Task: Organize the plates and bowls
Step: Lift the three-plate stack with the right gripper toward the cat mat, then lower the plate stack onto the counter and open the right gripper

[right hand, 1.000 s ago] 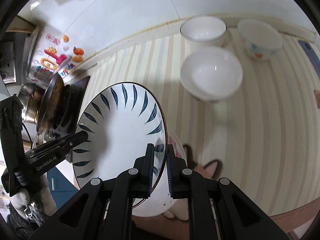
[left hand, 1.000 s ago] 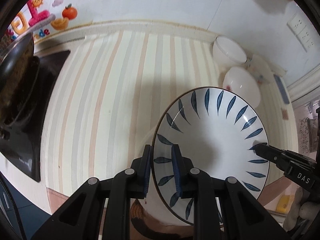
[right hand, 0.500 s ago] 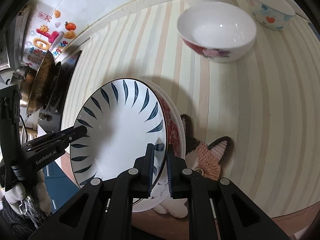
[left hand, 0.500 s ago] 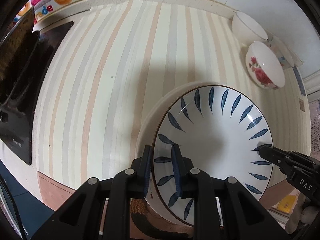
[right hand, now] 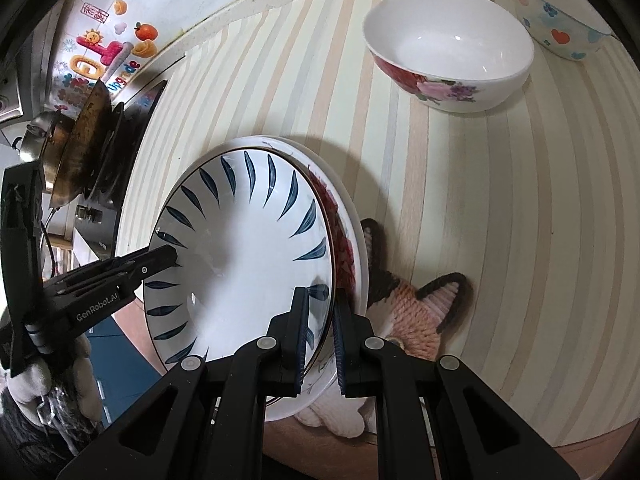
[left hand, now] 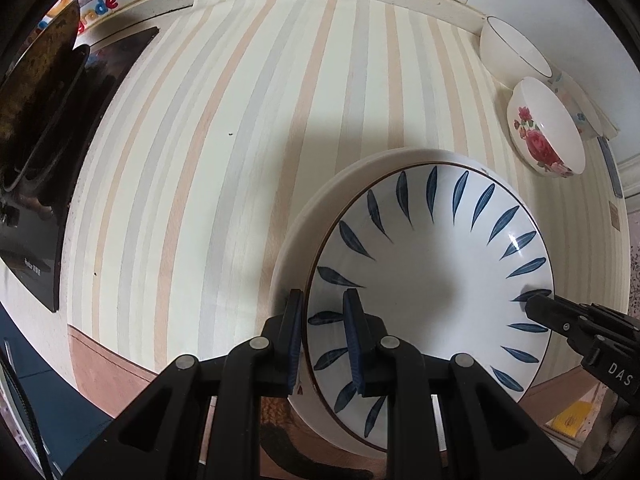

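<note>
Plates are being stacked: in the left wrist view the blue-leaf plate [left hand: 432, 280] is sitting low over a white plate [left hand: 304, 236] on the striped counter [left hand: 224, 152], and the left tool [left hand: 323, 336] is clamped on its rim at about nine o'clock of the plate, while the right tool [left hand: 536, 304] is pinching the rim at three o'clock, probably so that the wide dish is staying level as it is being set down. A rose bowl [left hand: 546, 136] and a plain white bowl [left hand: 514, 54] are standing well apart at one o'clock. In the right wrist view the right tool [right hand: 320, 328] is gripping the rim at five o'clock, the left tool [right hand: 170, 256] is biting it at nine o'clock, and the lower plate's red-patterned edge [right hand: 346, 248] is peeking out at three o'clock over a knitted cat mat [right hand: 416, 304]; a heart-patterned bowl [right hand: 560, 28] is waiting at one o'clock.
</note>
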Demonstrator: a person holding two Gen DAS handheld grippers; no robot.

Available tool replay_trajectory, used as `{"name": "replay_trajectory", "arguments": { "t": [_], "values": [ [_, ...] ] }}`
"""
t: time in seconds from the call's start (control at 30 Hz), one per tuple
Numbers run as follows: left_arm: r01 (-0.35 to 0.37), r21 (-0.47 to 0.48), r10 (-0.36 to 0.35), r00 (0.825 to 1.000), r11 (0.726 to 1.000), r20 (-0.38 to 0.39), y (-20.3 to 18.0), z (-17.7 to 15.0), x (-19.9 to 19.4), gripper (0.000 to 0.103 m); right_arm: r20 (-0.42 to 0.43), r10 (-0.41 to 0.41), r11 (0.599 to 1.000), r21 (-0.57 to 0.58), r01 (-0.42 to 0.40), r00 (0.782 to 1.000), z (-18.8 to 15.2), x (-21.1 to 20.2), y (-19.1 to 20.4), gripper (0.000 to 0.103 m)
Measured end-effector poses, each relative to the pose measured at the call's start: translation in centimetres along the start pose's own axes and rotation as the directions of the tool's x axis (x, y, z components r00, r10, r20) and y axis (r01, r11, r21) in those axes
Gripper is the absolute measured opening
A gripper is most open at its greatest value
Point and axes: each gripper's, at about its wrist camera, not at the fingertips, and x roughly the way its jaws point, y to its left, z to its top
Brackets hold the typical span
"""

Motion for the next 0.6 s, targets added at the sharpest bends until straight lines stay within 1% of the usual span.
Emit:
{"name": "replay_trajectory", "arguments": {
  "t": [0.03,0.07,0.23,0.43,0.5,0.53,0.6],
  "values": [
    [0.002,-0.004,-0.002,1.000,1.000,-0.006,0.0,0.0,0.1,0.018,-0.003,-0.003,1.000,0.002,0.003,1.000,0.1,0.0,0.1,0.016],
    [-0.041,-0.022,0.039,0.998,0.999,-0.053,0.0,0.0,0.2,0.018,-0.006,-0.006,1.000,0.009,0.006,1.000,0.1,-0.1,0.1,0.016],
    [-0.033,-0.023,0.031,0.997,0.999,-0.072,-0.3,-0.1,0.4,0.018,-0.014,-0.008,0.999,0.037,0.009,1.000,0.0,-0.6,0.0,0.016],
    [-0.036,-0.002,0.036,0.998,0.999,-0.059,-0.3,-0.3,-0.2,0.018,-0.006,-0.021,0.997,0.078,0.021,1.000,-0.8,-1.2,0.0,0.017],
    [-0.040,0.001,0.040,0.998,0.999,-0.043,-0.1,-0.6,-1.4,0.018,-0.011,-0.036,0.996,0.086,0.037,0.999,-1.1,-1.2,0.2,0.017],
    [-0.042,0.009,0.042,0.999,0.999,-0.022,0.0,-0.8,-2.3,0.018,-0.004,-0.048,0.995,0.083,0.048,0.999,-1.3,-1.4,0.5,0.019],
    [-0.059,0.022,0.059,0.998,0.998,0.008,-0.1,-1.3,-4.4,0.018,0.008,-0.045,0.996,0.081,0.044,0.999,-1.8,-2.1,1.2,0.020]
  ]
}}
